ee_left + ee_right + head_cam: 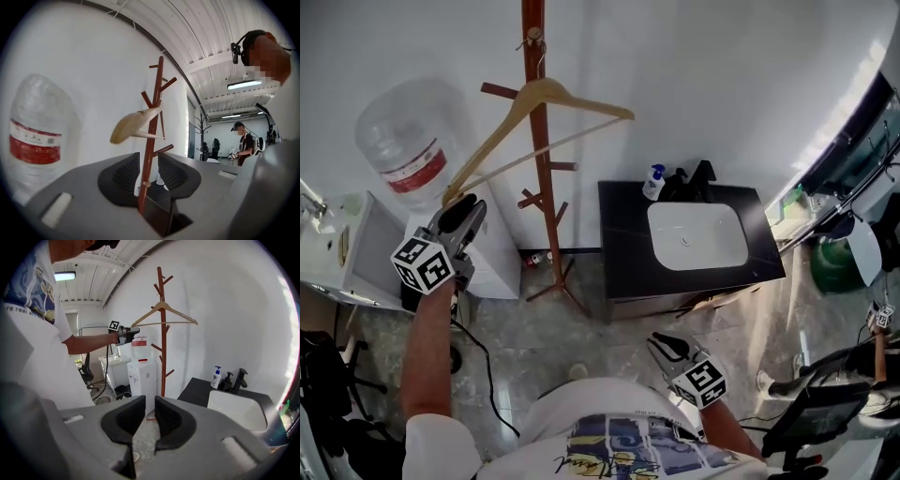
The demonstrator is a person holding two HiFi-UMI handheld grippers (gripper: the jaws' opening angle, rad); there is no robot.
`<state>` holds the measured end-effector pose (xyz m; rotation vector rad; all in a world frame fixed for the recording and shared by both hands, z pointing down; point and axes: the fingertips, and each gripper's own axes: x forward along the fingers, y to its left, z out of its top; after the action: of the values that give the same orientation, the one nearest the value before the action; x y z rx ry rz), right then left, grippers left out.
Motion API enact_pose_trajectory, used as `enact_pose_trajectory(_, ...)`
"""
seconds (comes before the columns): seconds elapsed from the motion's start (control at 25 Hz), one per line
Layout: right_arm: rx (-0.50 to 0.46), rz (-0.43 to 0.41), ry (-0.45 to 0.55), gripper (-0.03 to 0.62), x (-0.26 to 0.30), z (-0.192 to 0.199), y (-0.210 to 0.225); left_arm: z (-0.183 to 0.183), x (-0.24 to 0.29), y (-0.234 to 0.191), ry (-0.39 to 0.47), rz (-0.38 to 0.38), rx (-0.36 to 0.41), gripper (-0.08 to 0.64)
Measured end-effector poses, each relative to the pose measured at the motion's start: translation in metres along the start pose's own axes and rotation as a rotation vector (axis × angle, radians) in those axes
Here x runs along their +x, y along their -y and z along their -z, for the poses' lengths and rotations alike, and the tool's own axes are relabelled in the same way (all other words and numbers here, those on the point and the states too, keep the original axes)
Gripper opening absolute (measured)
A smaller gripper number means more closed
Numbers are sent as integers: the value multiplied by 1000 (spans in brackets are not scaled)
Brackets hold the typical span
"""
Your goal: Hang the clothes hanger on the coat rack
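At far left of the head view, a water bottle (401, 150) sits on a white dispenser; ref. only, not part of the task. Just right of it, the left gripper (467, 202) points roughly level w/ its tips close under the hanger's low end. Gripper status per the left gripper view: jaws apart, pads clear of everything. Only the distant pole shows through the gap, and the hanger end sits above the jaws, not between them. Next right, the wooden hanger (546, 97) has its hook over a peg near the top of the coat rack (542, 159) and its body hangs free alongside the pole; the right gripper view confirms approx. level hang. Exact hook seating on the peg is too small to verify. Further right, the dark sink counter (623, 253) w/ soap bottle (653, 182) stands well apart from the rack. At lower right, the right gripper (664, 343) is held near the person's body, jaws a narrow gap apart, nothing between; no role at this stage. Assessment: placement step looks complete and the grip is off. Remaining, by judgement: back the left gripper away w/o knocking the hanger end, then check the hanger stays put.
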<state>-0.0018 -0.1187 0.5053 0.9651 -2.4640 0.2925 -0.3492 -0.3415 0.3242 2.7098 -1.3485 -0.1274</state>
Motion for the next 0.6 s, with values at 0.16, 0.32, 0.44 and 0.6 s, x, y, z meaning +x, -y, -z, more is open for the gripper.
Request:
enact_pose_trajectory(0.16, -28, -45, 9, 64, -7, 0, 4, 15, -23, 0, -15, -112, -2, 117)
enact_pose_trajectory(0.32, -50, -79, 18, 64, -16, 3, 11, 33, -46, 14, -20, -191, -34, 118)
enact_pose_trajectory(0.44, -77, -110, 21, 64, -22, 6, 13, 44, -58, 32, -27, -234, -45, 117)
enact_pose_trajectory(0.6, -100, -129, 40, 64, -32, 6, 21, 57, -67, 76, -47, -252, -36, 116)
